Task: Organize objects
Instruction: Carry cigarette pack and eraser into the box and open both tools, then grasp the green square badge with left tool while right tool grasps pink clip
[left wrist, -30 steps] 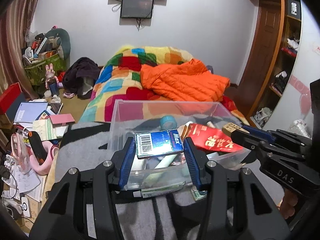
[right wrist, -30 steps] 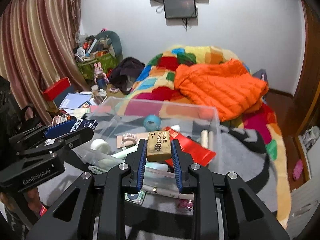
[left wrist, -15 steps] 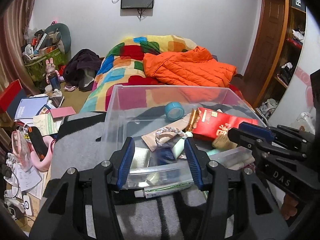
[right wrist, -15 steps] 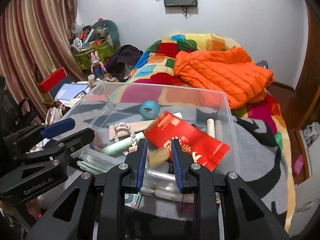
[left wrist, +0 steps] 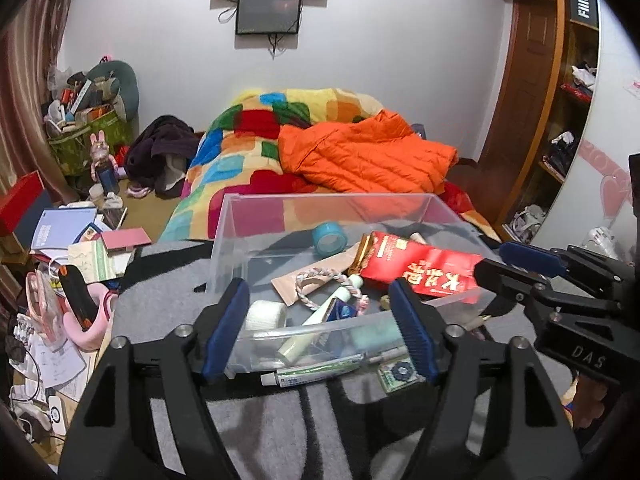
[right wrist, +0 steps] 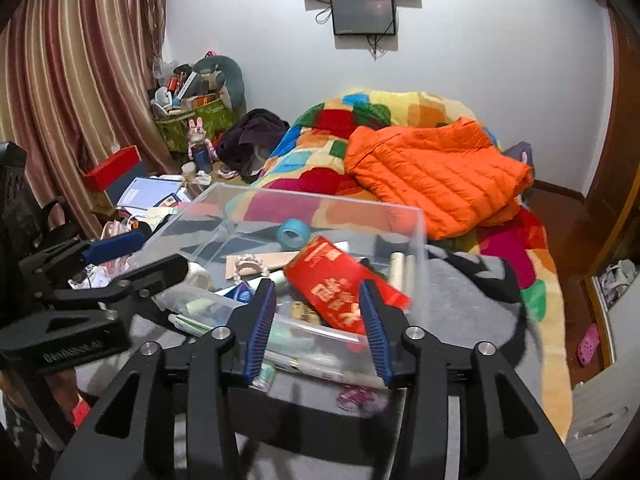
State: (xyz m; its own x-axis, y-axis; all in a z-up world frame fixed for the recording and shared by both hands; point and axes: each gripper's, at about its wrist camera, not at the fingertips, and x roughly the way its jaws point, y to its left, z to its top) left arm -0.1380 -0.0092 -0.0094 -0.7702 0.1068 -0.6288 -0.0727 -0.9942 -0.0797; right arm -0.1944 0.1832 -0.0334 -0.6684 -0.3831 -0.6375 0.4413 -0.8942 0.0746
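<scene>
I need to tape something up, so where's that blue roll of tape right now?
The blue tape roll lies inside the clear plastic bin, toward its far wall in both views, just behind the red packet.

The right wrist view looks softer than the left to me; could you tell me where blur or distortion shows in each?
Right wrist view: motion blur smears the red packet and the small items outside the clear bin's near wall; the curtain bows with the fisheye. Left wrist view: sharper throughout, print on the packet legible, though the wardrobe curves strongly at the edge.
</scene>
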